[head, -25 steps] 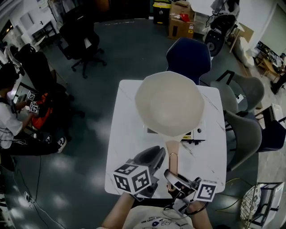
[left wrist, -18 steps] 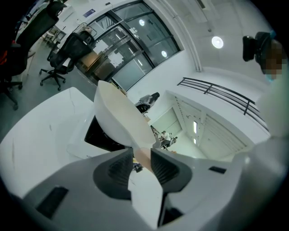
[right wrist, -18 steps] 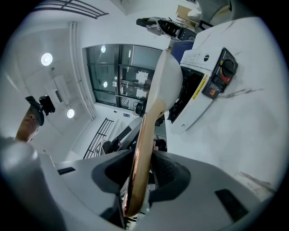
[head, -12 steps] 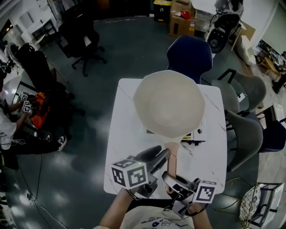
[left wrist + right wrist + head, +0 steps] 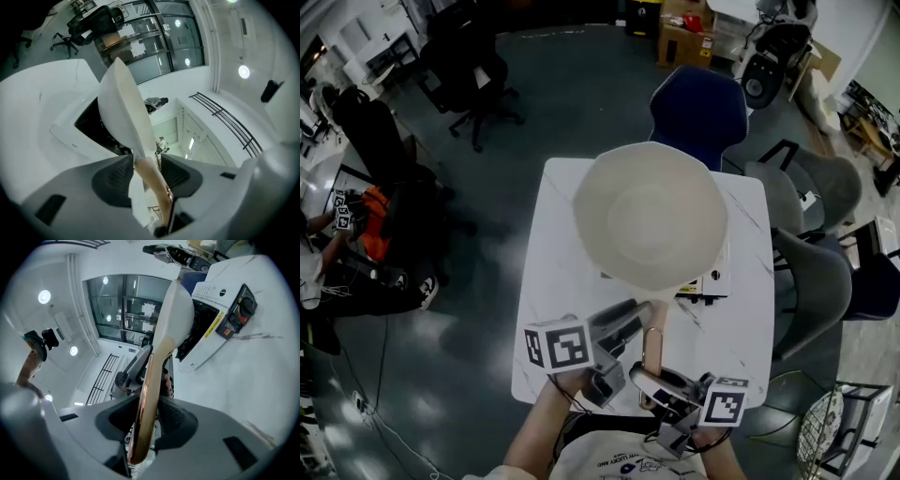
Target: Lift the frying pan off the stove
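The left gripper [image 5: 625, 317] [image 5: 146, 158] sits at about 7 o'clock in the head view, pointing toward 1 o'clock. Its jaws have just been opening and now stand apart, with the copper-toned handle [image 5: 654, 336] [image 5: 151, 176] running between the pads without being squeezed. The right gripper [image 5: 644, 377] [image 5: 149, 401] lies at 5 o'clock, aimed toward 11 o'clock, and its jaws are clamped on the near end of that same handle, which passes tight between both pads in the right gripper view. The handle leads toward 12 o'clock to the cream frying pan [image 5: 652, 216] [image 5: 123, 108] [image 5: 178, 310], whose wide bowl fills the middle of the head view and covers most of the stove [image 5: 712, 279] [image 5: 70, 131] [image 5: 220, 305]. In both gripper views the pan stands tilted away from the stove's dark cooktop; whether its rim touches the cooktop I cannot tell. A red knob [image 5: 243, 308] sits on the stove's front panel. The stove rests on a white table [image 5: 555, 272]. Beyond the table, a blue chair [image 5: 696, 111] stands at 12 o'clock, grey chairs [image 5: 811, 272] at 3 o'clock, a black office chair [image 5: 473, 70] at 11 o'clock, cardboard boxes [image 5: 680, 42] near 12 o'clock, and a seated person [image 5: 314, 258] at 9 o'clock.
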Demonstrator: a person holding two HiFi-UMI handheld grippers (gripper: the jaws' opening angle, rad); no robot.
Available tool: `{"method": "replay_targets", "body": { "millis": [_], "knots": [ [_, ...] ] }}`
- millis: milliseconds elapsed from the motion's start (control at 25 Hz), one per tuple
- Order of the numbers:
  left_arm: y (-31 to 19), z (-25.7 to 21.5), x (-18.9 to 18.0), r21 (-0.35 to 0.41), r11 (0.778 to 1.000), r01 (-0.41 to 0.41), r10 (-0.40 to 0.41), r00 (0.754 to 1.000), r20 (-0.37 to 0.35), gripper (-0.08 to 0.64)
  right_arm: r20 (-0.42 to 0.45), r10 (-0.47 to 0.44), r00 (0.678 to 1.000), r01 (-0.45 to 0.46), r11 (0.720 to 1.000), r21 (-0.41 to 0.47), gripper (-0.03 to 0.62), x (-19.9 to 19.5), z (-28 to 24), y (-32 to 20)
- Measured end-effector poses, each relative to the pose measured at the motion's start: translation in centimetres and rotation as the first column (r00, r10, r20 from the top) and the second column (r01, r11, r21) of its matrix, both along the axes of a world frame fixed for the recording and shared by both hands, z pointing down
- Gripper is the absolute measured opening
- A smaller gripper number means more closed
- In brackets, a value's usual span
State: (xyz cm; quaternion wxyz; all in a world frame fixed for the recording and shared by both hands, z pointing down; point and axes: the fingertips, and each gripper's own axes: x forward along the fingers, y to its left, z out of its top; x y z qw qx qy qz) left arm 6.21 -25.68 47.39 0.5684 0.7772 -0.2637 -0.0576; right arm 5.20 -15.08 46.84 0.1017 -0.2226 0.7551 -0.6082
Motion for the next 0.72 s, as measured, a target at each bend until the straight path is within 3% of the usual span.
{"method": "replay_targets", "body": {
  "millis": [200, 720],
  "knots": [
    [-0.3, 0.3, 0.8, 0.007, 0.999, -0.051, 0.051, 0.998, 0.025, 0.160, -0.002, -0.027, 1.000, 0.027, 1.000, -0.003, 0.129, -0.1, -0.1, 0.0],
    [-1.0, 0.8, 1.7, -0.044, 0.993, -0.108, 0.106, 0.993, -0.049, 0.172, 0.002, -0.052, 0.999, 0.052, 0.999, -0.006, 0.129, -0.3, -0.1, 0.0]
  ]
}}
